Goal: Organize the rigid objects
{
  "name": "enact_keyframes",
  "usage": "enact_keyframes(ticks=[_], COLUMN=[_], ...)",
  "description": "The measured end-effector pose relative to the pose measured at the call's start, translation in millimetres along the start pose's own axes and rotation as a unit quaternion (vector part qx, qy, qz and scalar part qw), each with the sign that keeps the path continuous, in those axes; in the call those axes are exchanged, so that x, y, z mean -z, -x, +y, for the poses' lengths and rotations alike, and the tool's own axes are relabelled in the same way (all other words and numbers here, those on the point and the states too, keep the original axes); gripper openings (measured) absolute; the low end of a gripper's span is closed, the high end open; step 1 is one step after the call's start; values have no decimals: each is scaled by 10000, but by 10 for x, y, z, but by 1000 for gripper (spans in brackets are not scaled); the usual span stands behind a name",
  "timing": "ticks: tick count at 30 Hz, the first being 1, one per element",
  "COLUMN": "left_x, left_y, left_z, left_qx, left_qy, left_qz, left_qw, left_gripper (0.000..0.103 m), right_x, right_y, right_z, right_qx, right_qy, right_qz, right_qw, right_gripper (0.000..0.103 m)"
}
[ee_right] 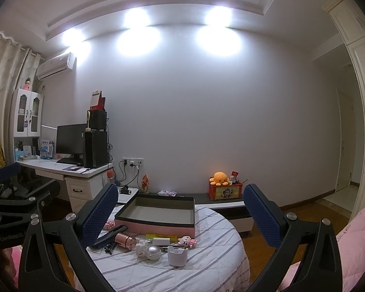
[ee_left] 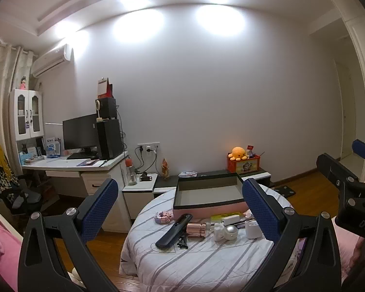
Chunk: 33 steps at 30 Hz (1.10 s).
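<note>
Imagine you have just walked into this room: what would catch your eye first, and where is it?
Probably the round table with its striped cloth, in the middle, with an empty pink box at its back and a clutter of small things in front of the box. Next, the orange octopus toy on a red box by the far wall. Both open grippers, left and right, frame the scene.

An open box (ee_left: 208, 192) sat at the round desk's (ee_left: 206, 262) far edge; a bottle (ee_left: 196, 228), a cup (ee_left: 252, 229) and a comb (ee_left: 174, 233) lay before it.
</note>
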State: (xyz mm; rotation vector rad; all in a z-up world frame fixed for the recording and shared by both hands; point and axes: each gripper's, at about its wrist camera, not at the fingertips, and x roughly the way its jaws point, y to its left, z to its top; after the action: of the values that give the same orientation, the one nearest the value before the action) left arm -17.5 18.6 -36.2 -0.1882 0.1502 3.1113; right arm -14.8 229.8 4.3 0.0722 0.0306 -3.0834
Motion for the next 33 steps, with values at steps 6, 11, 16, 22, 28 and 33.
enact_keyframes(ticks=[6,11,16,22,28,33], left_x=[35,61,69,70,67,74], left_y=[-37,-75,-104,-110,-142,-174], left_z=[27,56,48,54,11,5], left_qx=[0,-10,11,4,7,-7], left_qy=[0,34,21,11,-52,-68], left_qz=[56,96,107,121,157,184], left_qw=[10000,9999,9999,9999,9999,9998], left_gripper=[103,103,103,103,103,103], right_x=[34,61,71,86,79,99], right_y=[-47,-96,-140,-164,-185,-209], right_z=[28,10,19,20,37,47], right_qx=[-43,-43,-50,-68,-93,-110], right_qy=[45,22,32,29,47,55], right_qz=[55,117,144,182,199,205], right_qw=[10000,9999,9999,9998,9997,9997], right_gripper=[103,103,103,103,103,103])
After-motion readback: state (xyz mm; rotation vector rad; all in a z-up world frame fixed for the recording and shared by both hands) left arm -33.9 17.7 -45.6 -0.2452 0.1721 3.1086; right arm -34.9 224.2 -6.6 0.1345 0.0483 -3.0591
